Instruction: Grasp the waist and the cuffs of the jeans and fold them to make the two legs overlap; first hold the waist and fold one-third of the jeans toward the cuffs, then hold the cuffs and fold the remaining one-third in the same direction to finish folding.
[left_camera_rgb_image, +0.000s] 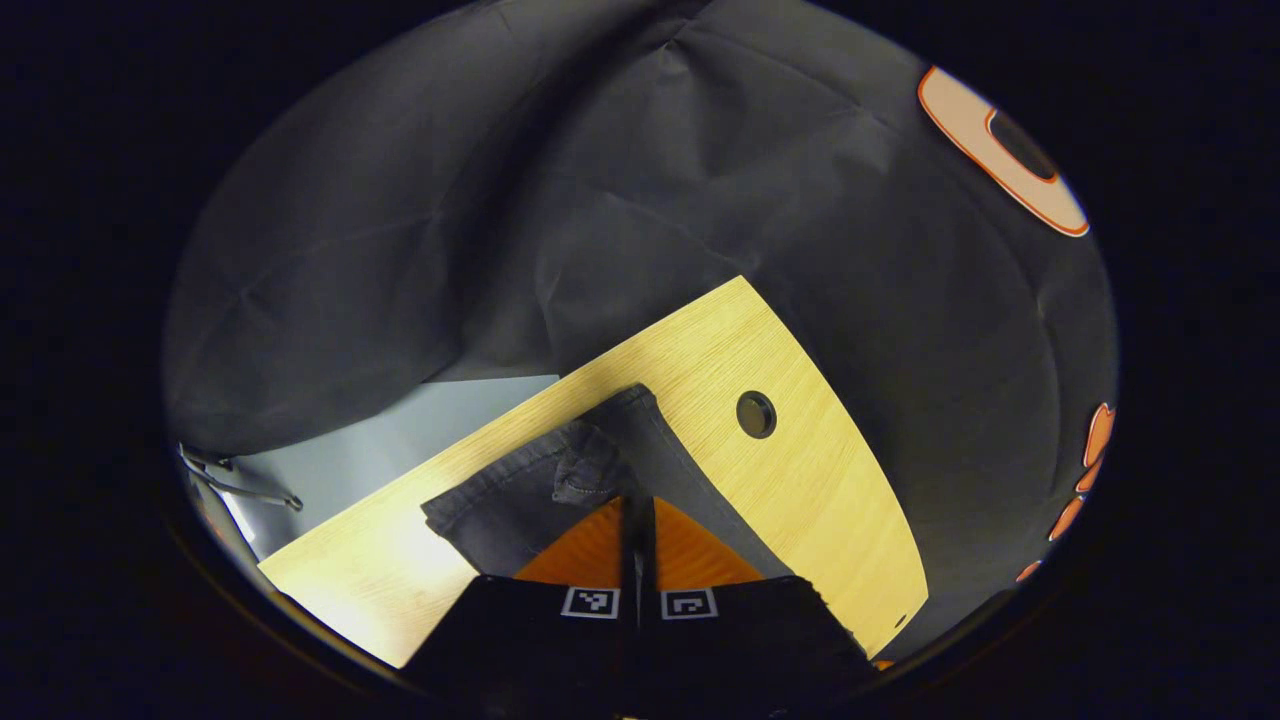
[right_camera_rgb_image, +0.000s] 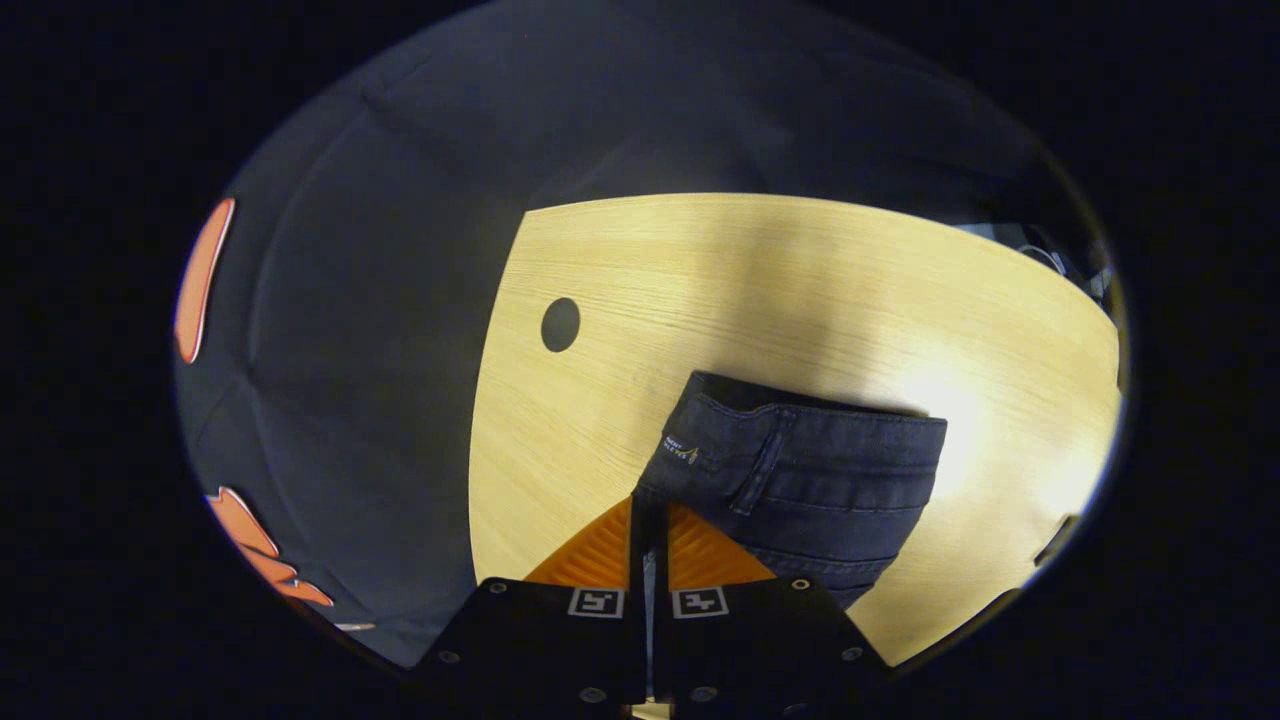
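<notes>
Left gripper view first: my left gripper (left_camera_rgb_image: 638, 510) has its fingers pressed together with a fold of the jeans (left_camera_rgb_image: 560, 480) caught between them, near a seamed corner of the garment. Taking the grommet hole (left_camera_rgb_image: 756, 414) in the wooden table (left_camera_rgb_image: 820, 480) as landmark, the denim lies just beside it, on the side toward the camera.

Right gripper view: my right gripper (right_camera_rgb_image: 648, 525) is likewise closed on the jeans (right_camera_rgb_image: 810, 480), at the edge beside a pocket seam; the garment sits near the grommet hole (right_camera_rgb_image: 560, 324), toward the table's (right_camera_rgb_image: 700, 270) middle.

Judgement on handling — dark denim, thick and fairly heavy for cloth, limp but slow to crease, not slippery, nothing fragile. Doubled layers at seams and hems give the firmest purchase; a single-ply pinch could pull out under the weight. I cannot tell from either view whether these held ends are waist or cuff — the rest of the garment is hidden below the fingers.
</notes>
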